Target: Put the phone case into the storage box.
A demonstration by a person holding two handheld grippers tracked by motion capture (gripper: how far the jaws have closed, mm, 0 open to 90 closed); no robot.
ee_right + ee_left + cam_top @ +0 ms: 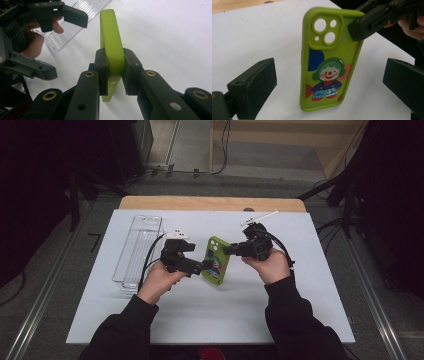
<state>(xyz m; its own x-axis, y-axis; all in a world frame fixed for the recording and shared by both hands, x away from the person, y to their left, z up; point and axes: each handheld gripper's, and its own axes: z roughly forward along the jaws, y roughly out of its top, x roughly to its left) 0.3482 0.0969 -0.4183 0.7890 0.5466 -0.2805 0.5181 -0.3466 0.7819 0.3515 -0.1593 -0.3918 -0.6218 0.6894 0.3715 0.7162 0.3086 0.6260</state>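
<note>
My right gripper [112,72] has its jaws pinching the green phone case [327,60] at its camera end, raised above the desk [300,285]. Left gripper [329,85] jaws spread around it, not yet closed; transfer and placement outstanding.

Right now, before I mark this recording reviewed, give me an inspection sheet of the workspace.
Surface: white table top, bare at the near edge.
Job's things: green phone case with a clown picture, held up on edge.
Clutter: clear plastic tray at left; small white object at the far edge.
Grippers: right gripper clamps the case's edge; left gripper open around it.
Cables: black cable trails from the left gripper.
Surroundings: dark floor, wooden steps beyond.
</note>
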